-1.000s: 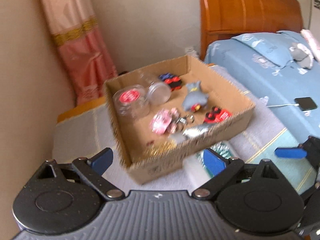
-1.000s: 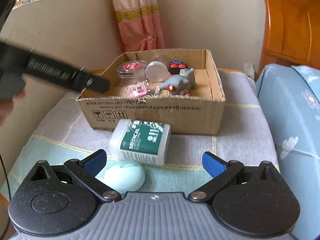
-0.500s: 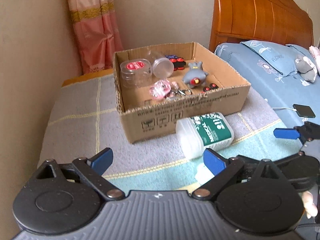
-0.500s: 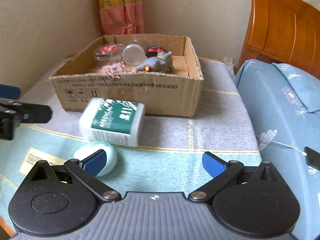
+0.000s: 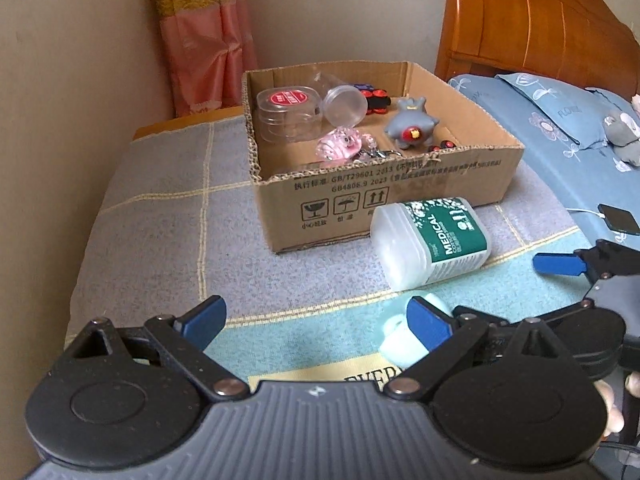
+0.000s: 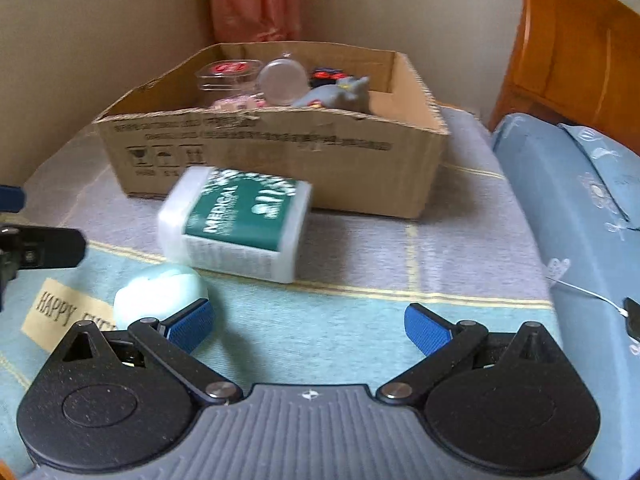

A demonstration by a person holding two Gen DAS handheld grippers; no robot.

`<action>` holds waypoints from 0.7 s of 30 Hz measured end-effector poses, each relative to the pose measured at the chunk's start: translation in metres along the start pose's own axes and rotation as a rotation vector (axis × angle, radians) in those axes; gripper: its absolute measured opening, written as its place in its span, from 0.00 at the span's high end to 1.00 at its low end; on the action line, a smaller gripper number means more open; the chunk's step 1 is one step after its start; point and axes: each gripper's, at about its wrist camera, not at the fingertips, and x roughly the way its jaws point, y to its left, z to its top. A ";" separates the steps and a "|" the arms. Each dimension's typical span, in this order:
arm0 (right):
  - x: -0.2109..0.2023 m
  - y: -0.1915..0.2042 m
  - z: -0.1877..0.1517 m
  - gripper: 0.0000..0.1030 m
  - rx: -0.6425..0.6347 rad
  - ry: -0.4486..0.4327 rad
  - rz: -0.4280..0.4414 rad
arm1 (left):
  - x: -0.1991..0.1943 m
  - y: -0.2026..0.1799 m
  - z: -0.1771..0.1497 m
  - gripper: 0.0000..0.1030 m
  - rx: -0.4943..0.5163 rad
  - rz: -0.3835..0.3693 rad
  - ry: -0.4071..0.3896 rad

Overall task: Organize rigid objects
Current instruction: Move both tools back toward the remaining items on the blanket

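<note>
Cardboard fills the middle of my left view: an open box point(image 5: 384, 184) sits on the cloth-covered desk point(image 5: 160, 240), with a clear round jar with a red lid point(image 5: 288, 118), a frosted cap point(image 5: 345, 105), a pink toy point(image 5: 340, 146) and a grey figure point(image 5: 412, 128) inside it. Just in front of the box, at about four o'clock from it, a white medical bottle with a green label point(image 5: 432, 240) lies on its side, its far end close against the box wall, though I cannot tell whether they touch. At six o'clock from the bottle rests a pale mint egg-shaped thing point(image 5: 400, 344), partly behind my left tongs' right pad. My left tongs point(image 5: 312, 320) stand wide apart with nothing between them, hanging above the cloth. My right tongs point(image 6: 308, 324) are also spread apart and empty; in the right view, which is blurred, the mint thing point(image 6: 160, 292) lies beside their left pad and the bottle point(image 6: 240, 220) sits at eleven o'clock beyond them. The right tongs also show at three o'clock in my left view. A blue bed point(image 5: 560, 128) with a wooden headboard point(image 5: 540, 28) runs along the right, a dark phone point(image 5: 618, 219) lying on it.
</note>
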 end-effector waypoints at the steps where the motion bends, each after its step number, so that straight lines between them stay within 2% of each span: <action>1: 0.001 0.002 0.000 0.00 -0.006 0.001 0.006 | 0.001 -0.001 0.000 0.06 0.002 -0.003 0.003; 6: 0.002 0.003 -0.006 0.00 -0.032 0.011 0.088 | 0.013 -0.009 -0.002 0.06 0.007 -0.016 0.030; 9: 0.002 0.003 -0.011 0.00 -0.051 0.005 0.056 | 0.021 -0.017 -0.004 0.06 0.019 -0.032 0.044; 16: -0.005 -0.015 -0.019 0.00 -0.053 0.009 0.057 | 0.044 -0.032 -0.007 0.06 0.021 -0.080 0.080; 21: -0.008 -0.021 -0.022 0.00 -0.049 0.010 0.055 | 0.050 -0.032 -0.012 0.06 0.034 -0.053 0.107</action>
